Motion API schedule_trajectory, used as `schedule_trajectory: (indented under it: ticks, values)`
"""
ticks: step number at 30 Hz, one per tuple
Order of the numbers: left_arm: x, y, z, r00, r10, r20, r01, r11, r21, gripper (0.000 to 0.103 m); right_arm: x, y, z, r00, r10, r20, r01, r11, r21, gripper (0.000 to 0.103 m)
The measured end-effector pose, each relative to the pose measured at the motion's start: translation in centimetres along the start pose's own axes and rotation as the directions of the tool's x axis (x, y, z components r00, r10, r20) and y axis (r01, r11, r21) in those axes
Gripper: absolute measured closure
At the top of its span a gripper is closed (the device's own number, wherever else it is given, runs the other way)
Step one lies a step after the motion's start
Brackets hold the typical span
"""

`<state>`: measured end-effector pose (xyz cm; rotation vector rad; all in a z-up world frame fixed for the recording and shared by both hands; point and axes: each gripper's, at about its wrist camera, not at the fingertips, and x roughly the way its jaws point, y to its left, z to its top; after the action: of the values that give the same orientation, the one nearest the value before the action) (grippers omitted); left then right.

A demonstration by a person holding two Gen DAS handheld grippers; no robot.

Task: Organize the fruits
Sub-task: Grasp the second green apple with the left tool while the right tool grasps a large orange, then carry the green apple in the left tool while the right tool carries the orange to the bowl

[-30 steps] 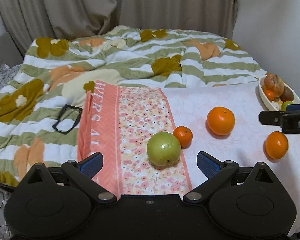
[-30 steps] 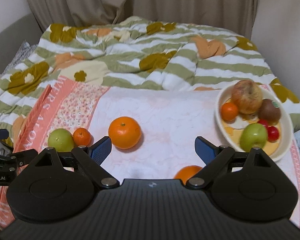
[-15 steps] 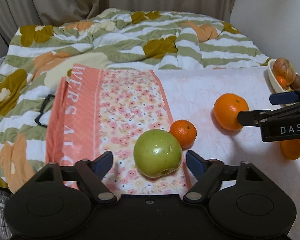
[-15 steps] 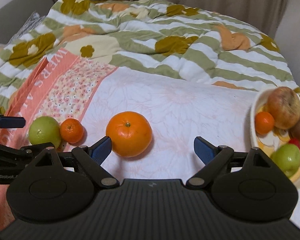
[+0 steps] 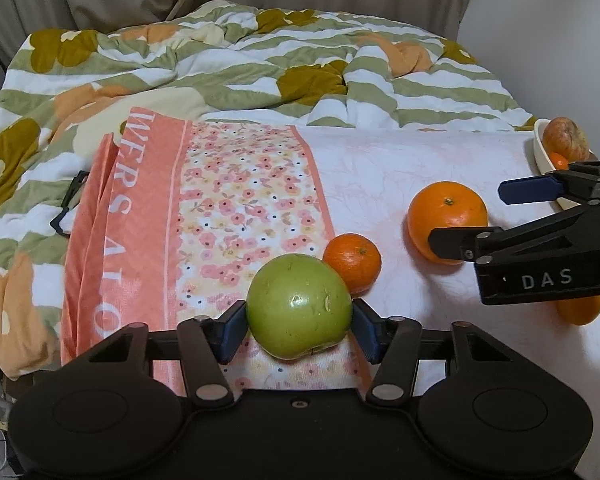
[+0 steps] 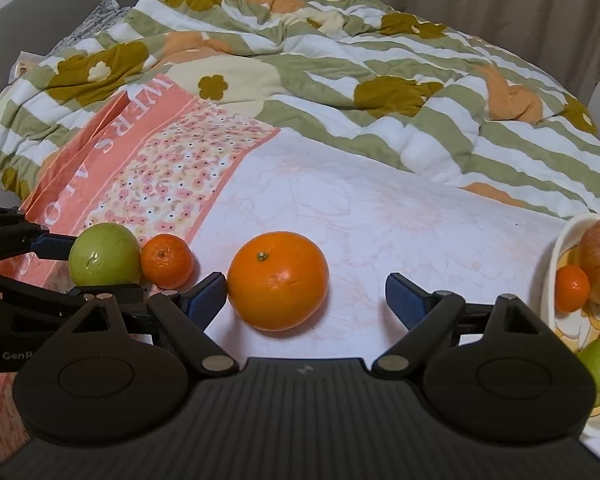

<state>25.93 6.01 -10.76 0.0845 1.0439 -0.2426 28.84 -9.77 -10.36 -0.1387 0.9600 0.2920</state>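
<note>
A green apple (image 5: 298,308) lies on the floral cloth between the blue pads of my left gripper (image 5: 298,330). Its jaws are closing and both pads touch the apple's sides. A small mandarin (image 5: 352,262) rests against the apple's far right side. My right gripper (image 6: 306,300) is open around a large orange (image 6: 278,280), which sits close to its left finger with a wide gap on the right. Another orange (image 5: 580,310) is partly hidden behind the right gripper. A cream bowl (image 6: 556,264) at the right holds several fruits.
A striped flowered quilt (image 5: 260,60) is bunched up behind the cloth. Black glasses (image 5: 66,208) lie at the cloth's left edge. Curtains and a wall close off the back. The two grippers stand side by side, close together.
My left gripper came down over the green apple and its jaws narrowed onto it. My right gripper moved left and lower, bringing the large orange between its open fingers.
</note>
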Motion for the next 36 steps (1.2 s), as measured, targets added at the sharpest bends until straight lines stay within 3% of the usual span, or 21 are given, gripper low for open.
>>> schedule_trajectory:
  ticks: [4, 11, 23, 36]
  values:
    - [-0.3, 0.5, -0.4, 1.000, 0.002, 0.000, -0.003, 1.000, -0.017, 0.043, 0.4, 0.3, 0.1, 1.000, 0.025, -0.005, -0.025, 1.000, 0.001, 0.008]
    - [-0.9, 1.3, -1.2, 1.000, 0.009, 0.002, -0.009, 0.999, -0.034, 0.043, 1.2, 1.0, 0.2, 0.997, 0.068, -0.021, -0.068, 0.998, 0.007, 0.029]
    - [-3.0, 2.2, -2.3, 0.999, 0.014, 0.039, -0.011, 0.998, -0.054, 0.043, -0.2, 1.2, 0.0, 0.999, 0.052, 0.014, -0.053, 0.998, 0.025, 0.031]
    - [-9.1, 0.6, -3.7, 0.988, -0.012, 0.151, 0.016, 1.000, -0.022, 0.043, -7.9, 2.5, -2.0, 0.993, 0.003, 0.114, -0.013, 0.996, 0.084, 0.031]
